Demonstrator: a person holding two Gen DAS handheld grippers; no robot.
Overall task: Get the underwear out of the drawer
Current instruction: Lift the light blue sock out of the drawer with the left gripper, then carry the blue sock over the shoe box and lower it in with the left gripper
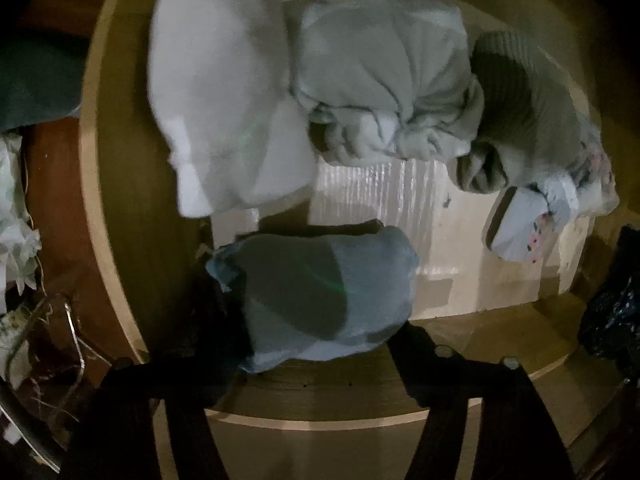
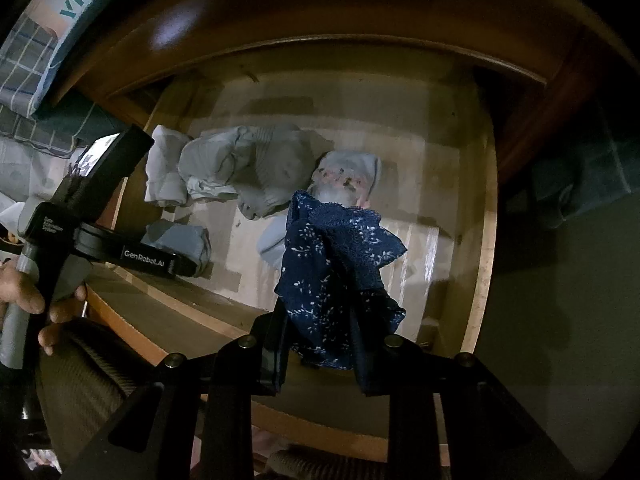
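A rolled light blue underwear (image 1: 320, 296) lies at the front of the open wooden drawer (image 1: 320, 416). My left gripper (image 1: 320, 332) has a dark finger against each side of this roll. In the right wrist view my right gripper (image 2: 320, 344) is shut on a navy underwear with small white flowers (image 2: 340, 264), held up over the drawer's front part. The same navy cloth (image 1: 612, 312) shows at the right edge of the left wrist view. The left gripper's body (image 2: 80, 216) stands at the drawer's left side, held by a person's hand (image 2: 24, 292).
Farther back in the drawer lie a white garment (image 1: 216, 92), a pale grey one (image 1: 380, 80), a ribbed grey one (image 1: 528, 112) and a white floral piece (image 1: 532, 224). The drawer's right wall (image 2: 484, 240) stands close. A printed box (image 2: 60, 20) sits at the upper left.
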